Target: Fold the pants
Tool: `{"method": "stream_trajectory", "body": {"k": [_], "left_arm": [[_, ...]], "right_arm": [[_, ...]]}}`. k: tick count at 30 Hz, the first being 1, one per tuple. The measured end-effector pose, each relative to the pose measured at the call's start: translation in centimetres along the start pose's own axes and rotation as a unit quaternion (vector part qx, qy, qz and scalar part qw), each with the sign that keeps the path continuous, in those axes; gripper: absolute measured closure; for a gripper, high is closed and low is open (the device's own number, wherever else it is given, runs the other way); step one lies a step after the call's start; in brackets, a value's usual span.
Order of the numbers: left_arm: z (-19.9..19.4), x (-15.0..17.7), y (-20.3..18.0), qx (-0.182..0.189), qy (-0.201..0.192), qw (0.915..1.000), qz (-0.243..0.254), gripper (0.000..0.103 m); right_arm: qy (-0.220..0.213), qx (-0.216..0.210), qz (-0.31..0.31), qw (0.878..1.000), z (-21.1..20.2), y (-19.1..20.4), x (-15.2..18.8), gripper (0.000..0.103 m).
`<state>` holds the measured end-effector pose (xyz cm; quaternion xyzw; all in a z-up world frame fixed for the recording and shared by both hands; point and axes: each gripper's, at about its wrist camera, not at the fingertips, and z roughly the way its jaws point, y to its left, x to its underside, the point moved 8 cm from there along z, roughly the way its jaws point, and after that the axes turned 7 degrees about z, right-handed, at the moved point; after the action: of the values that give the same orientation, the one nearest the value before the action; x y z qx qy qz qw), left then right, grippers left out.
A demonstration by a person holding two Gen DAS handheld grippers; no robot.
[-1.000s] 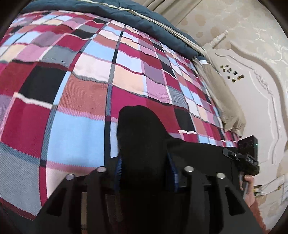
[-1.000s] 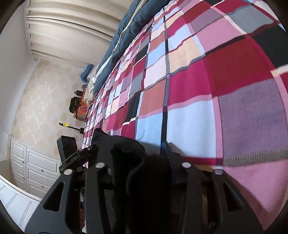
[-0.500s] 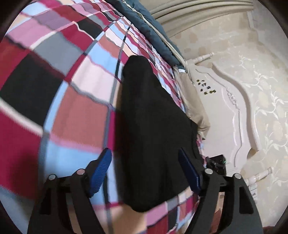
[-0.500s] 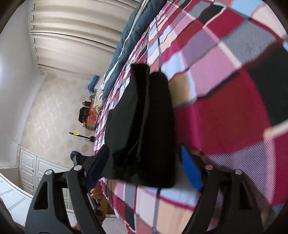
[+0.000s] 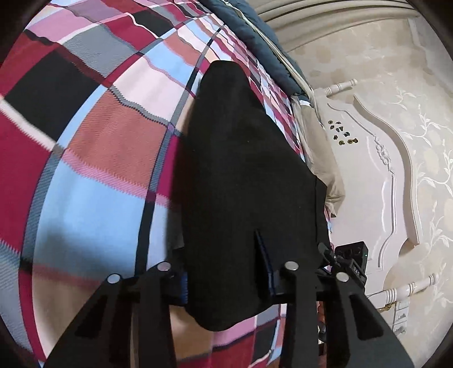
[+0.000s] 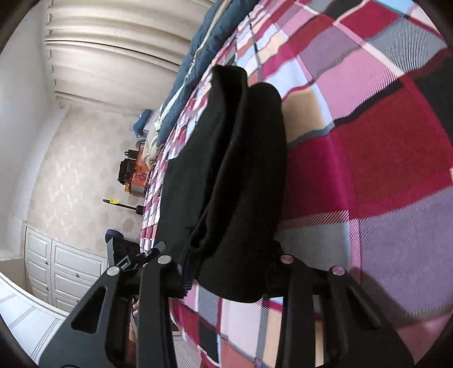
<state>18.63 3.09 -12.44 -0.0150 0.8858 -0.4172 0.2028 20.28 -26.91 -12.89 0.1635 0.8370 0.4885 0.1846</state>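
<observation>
Spread across the bed, a plaid blanket (image 5: 93,158) in red, pink, light blue and grey fills most of both wrist views. The left claw (image 5: 226,271) is seen at the bottom of its view, its jaws closing with the near edge of the black pants (image 5: 240,175) between them; the blue pads are pressed into the cloth, so the fabric is gripped. The right claw (image 6: 229,271) is likewise seen closing on the near end of the same pants (image 6: 235,169), with dark cloth bunched between its fingers. From both claws the folded pants are stretched away as a long, narrow black strip lying on the blanket, doubled over so that two rounded layers are shown side by side in the right view. The near end overhangs a few plaid squares. A dark blue quilt (image 5: 254,25) is laid along the far edge of the bed. A cream carved headboard (image 5: 376,158) and pale patterned wallpaper are seen to the right in the left view. White cabinet doors (image 6: 65,269) and pleated curtains (image 6: 113,51) are seen in the right view.
</observation>
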Motion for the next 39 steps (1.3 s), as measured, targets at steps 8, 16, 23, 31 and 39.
{"method": "stream_trajectory", "body": {"k": [8, 16, 23, 31, 39], "left_arm": [[-1.9, 3.5, 0.1, 0.004, 0.005, 0.9999, -0.015, 0.067], [-3.4, 4.9, 0.6, 0.000, -0.002, 1.0000, -0.010, 0.063], [-3.3, 4.8, 0.2, 0.004, -0.039, 0.9992, -0.006, 0.020], [-2.9, 5.4, -0.7, -0.053, -0.057, 0.9965, 0.031, 0.016], [-3.1, 6.5, -0.8, -0.099, -0.083, 0.9900, 0.056, 0.016]], "right_arm": [[0.010, 0.000, -0.008, 1.000, -1.8, -0.3, 2.7, 0.070], [0.004, -0.016, 0.013, 1.000, -1.7, -1.2, 3.7, 0.069], [-0.004, -0.032, 0.035, 0.999, -1.9, -2.3, 3.8, 0.058], [-0.022, -0.046, 0.007, 0.999, -2.3, -0.6, 4.4, 0.020], [-0.045, -0.005, -0.030, 0.999, -2.9, -0.5, 6.2, 0.014]]}}
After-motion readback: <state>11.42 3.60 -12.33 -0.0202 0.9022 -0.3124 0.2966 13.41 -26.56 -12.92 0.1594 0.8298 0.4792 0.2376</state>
